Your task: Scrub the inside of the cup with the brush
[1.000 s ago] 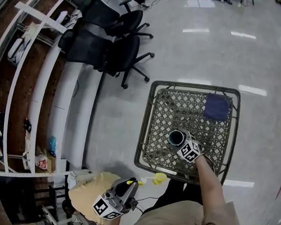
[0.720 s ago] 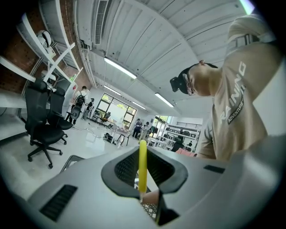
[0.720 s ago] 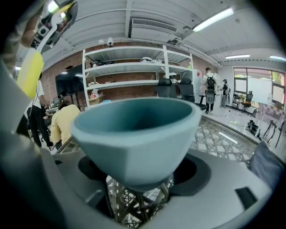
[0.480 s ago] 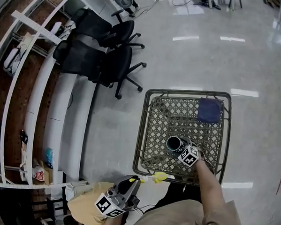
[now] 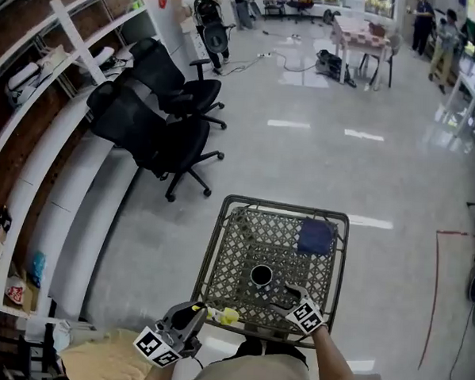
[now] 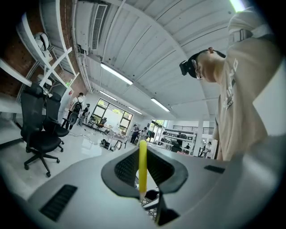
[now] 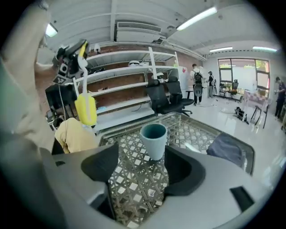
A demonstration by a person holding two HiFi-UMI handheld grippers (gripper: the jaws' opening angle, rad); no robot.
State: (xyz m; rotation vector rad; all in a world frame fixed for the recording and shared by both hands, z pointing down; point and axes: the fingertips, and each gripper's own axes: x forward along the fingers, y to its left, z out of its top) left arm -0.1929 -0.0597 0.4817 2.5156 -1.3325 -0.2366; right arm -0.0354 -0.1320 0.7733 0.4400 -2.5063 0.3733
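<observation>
The teal cup stands upright on the lattice-top table. In the right gripper view the cup sits just past the jaw tips. My right gripper is open near the table's front edge, apart from the cup. Its jaws have just been closing a little, with nothing between them. My left gripper is shut on the yellow brush handle, held level off the table's front left corner. The brush head is out past the jaws.
A folded blue cloth lies at the table's far right corner. Black office chairs stand to the left on the shiny floor, beside wall shelves. A tan cushion lies by my left side. People stand far across the room.
My right gripper has drawn back from the cup towards me and left it standing on the table. The head view has tilted up. The left gripper has hardly moved.
</observation>
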